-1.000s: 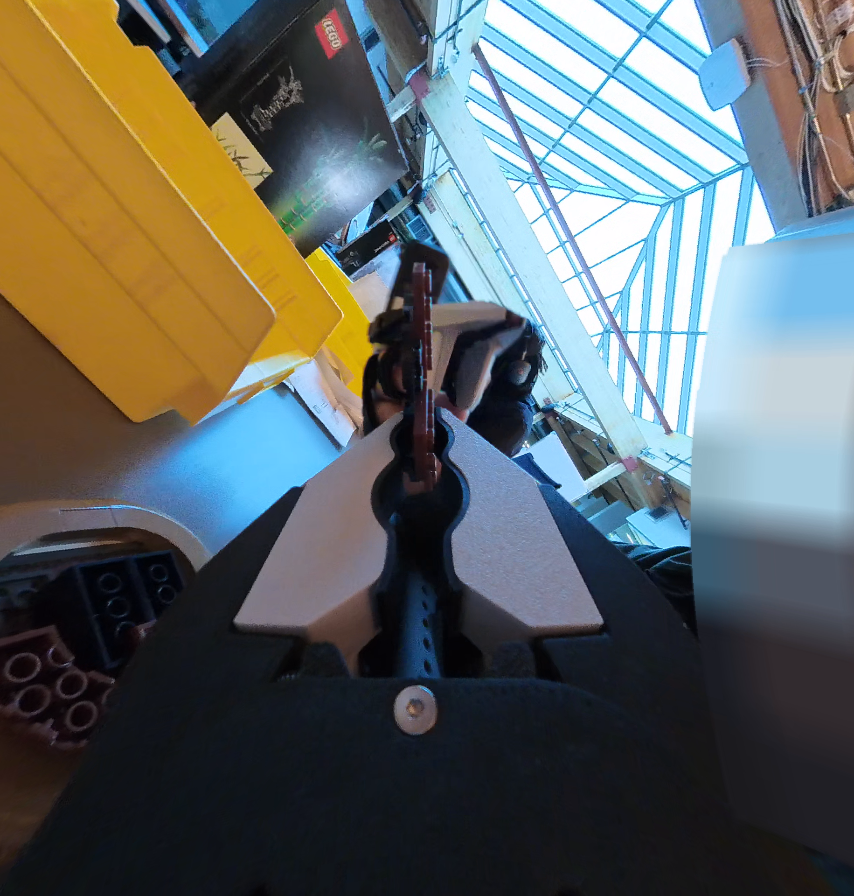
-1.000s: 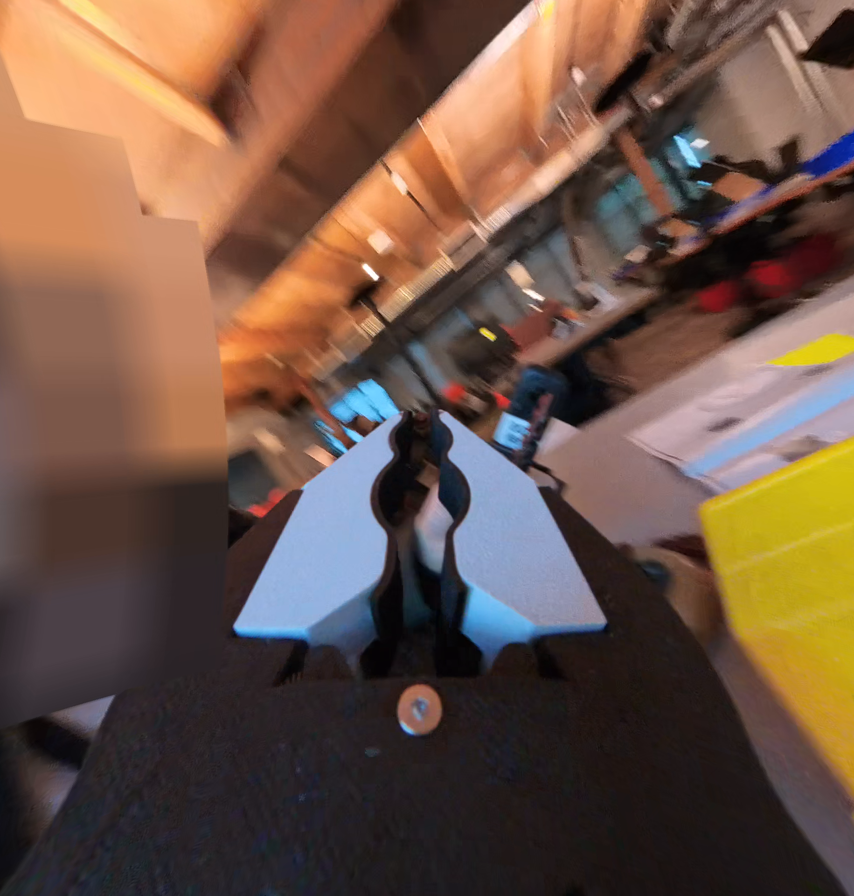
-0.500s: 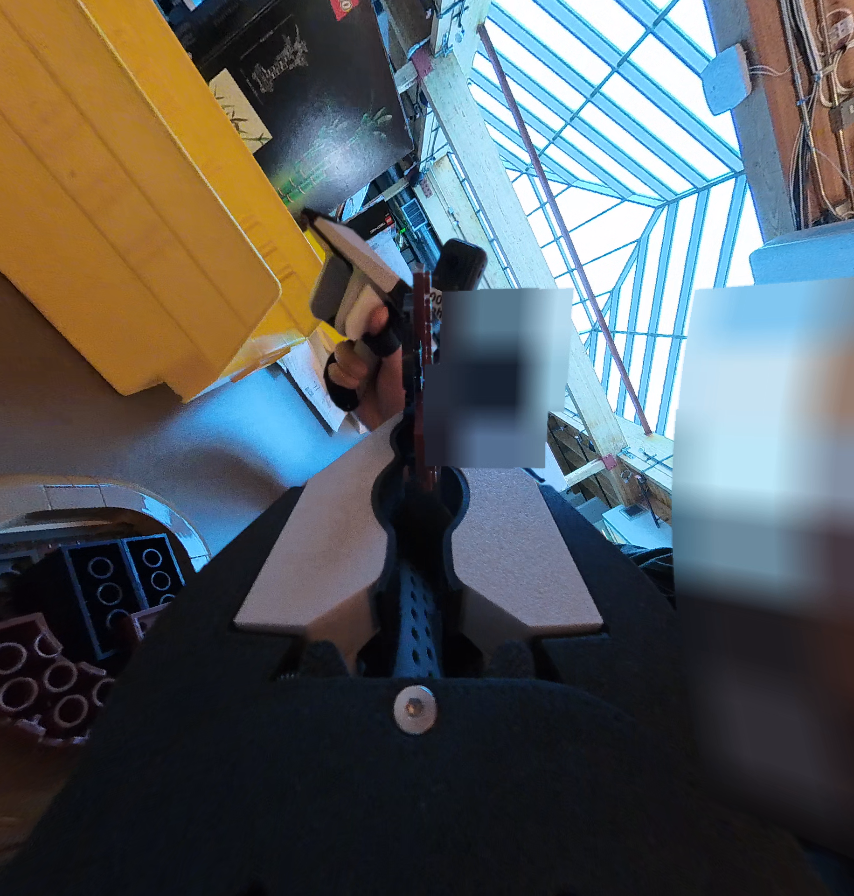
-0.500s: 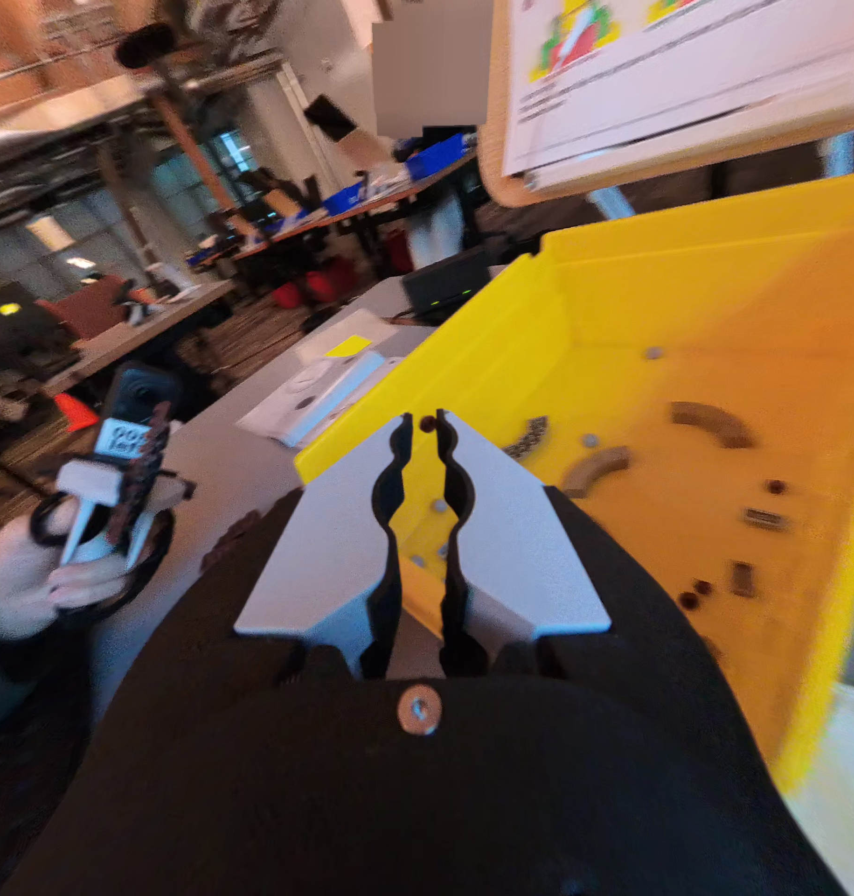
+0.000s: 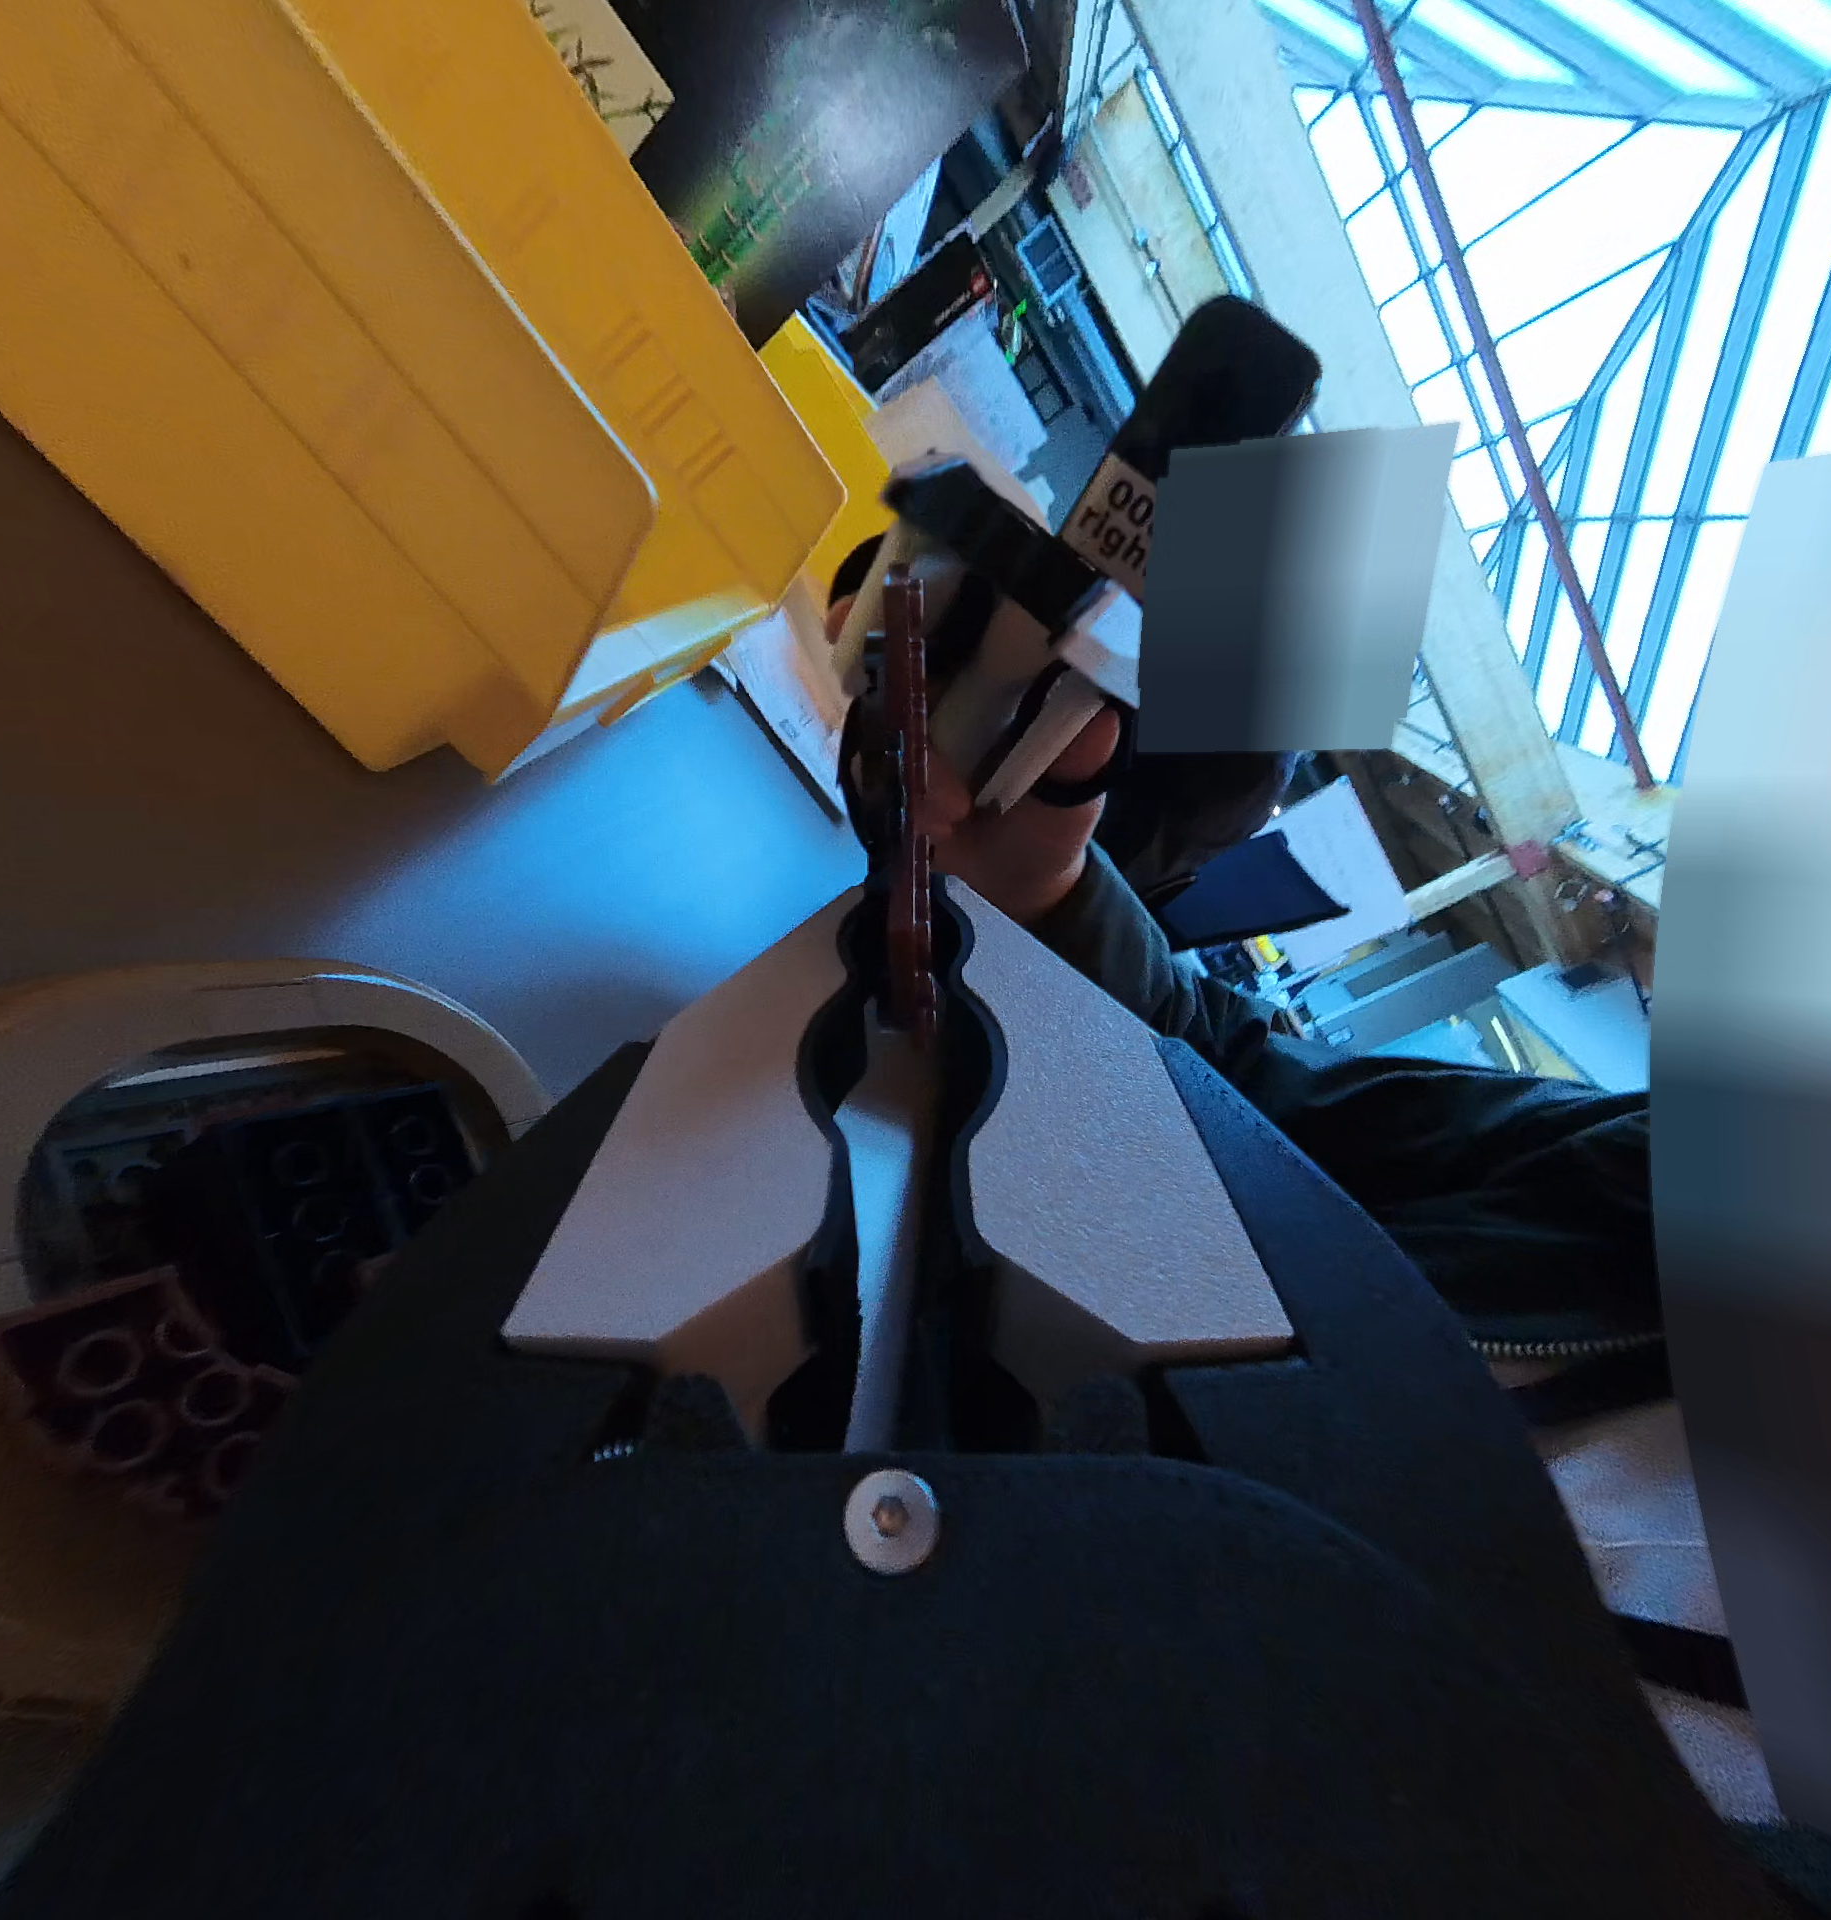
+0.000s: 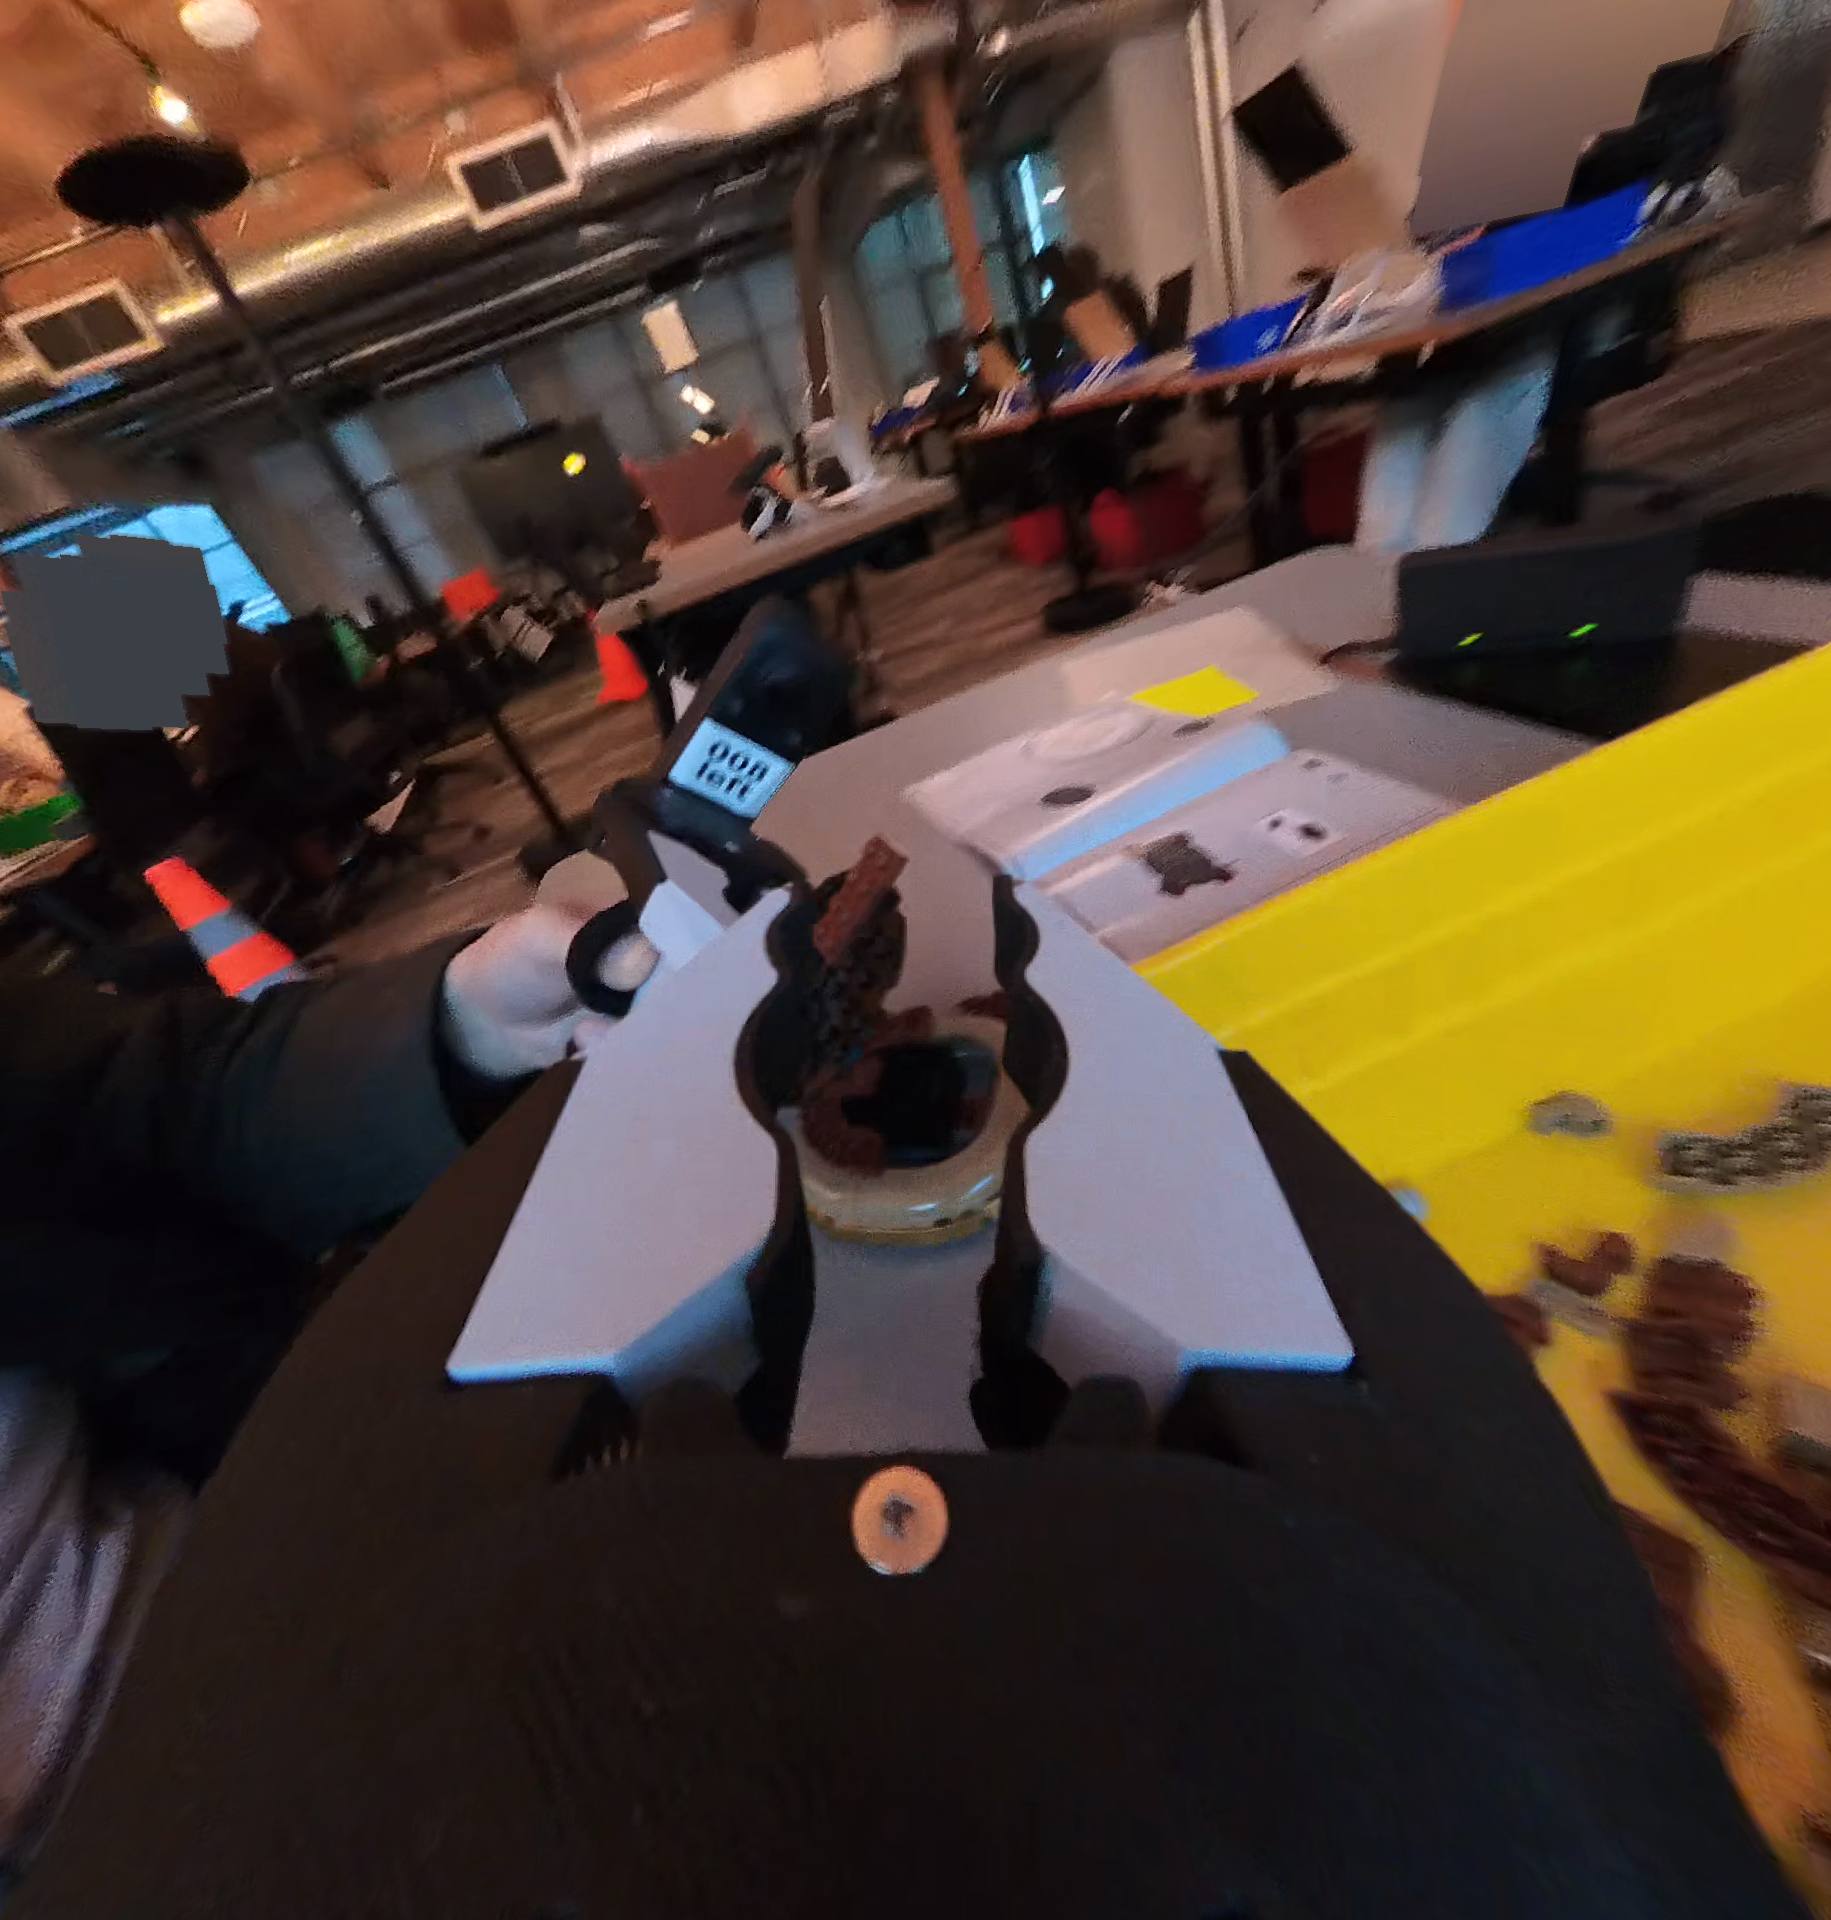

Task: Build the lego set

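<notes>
Above the grey worktop [image 5: 599, 883], the left claw [image 5: 903, 914] pinches a reddish-brown lego assembly [image 5: 906, 790] edge-on, held upright. Right claw [image 6: 895, 904] stands spread, holding nothing (assembly visible between its fingers, beyond). Yellow bin [image 6: 1513, 987] sits alongside; round container [image 5: 267, 997] holds loose bricks.

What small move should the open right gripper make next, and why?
Probably ease the right gripper forward and shut on the brown lego strip. Its jaws are open with the strip between them, while the left gripper grips the strip's other end.
</notes>
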The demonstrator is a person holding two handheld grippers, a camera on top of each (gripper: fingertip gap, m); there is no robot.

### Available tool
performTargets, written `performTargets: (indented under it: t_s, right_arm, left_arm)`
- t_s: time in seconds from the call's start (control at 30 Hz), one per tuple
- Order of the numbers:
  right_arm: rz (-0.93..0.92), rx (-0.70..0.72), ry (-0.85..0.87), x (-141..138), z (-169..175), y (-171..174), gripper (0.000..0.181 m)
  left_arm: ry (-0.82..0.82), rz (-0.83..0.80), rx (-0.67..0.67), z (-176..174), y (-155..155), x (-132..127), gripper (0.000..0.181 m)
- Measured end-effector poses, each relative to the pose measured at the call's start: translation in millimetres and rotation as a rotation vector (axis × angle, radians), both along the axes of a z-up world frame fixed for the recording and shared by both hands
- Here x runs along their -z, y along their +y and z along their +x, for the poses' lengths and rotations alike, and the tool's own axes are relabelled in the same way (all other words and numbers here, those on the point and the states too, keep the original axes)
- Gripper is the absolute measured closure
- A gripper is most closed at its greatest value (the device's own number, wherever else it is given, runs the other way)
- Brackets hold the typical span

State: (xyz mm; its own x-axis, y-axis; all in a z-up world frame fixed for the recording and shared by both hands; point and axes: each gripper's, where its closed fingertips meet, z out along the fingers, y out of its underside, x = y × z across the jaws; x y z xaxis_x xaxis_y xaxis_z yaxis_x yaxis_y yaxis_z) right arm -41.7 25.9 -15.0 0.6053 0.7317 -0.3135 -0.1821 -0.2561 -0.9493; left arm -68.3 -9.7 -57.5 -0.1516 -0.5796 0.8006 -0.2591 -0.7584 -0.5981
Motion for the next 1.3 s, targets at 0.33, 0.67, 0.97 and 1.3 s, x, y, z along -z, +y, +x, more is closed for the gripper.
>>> performTargets:
  t_s: [0.33,0.67,0.97,1.3]
  right_arm:
    - [-0.208,-0.214,0.121,23.2,-31.4,-12.4,0.173]
    - [-0.059,-0.05,-0.075,17.4,-17.3,-4.0,0.165]
    - [0.124,1.171,-0.601,-31.3,193.1,9.0,0.163]
    - [-0.014,1.243,-0.675,-0.8,225.4,13.8,0.162]
  left_arm:
    - [0.068,0.088,0.122,5.0,-25.3,12.2,0.175]
    - [0.086,0.072,0.111,4.6,-22.2,15.9,0.175]
    - [0.043,0.132,-0.045,-0.1,4.6,3.7,0.175]
    - [0.131,0.319,-0.184,-5.0,26.1,11.5,0.175]
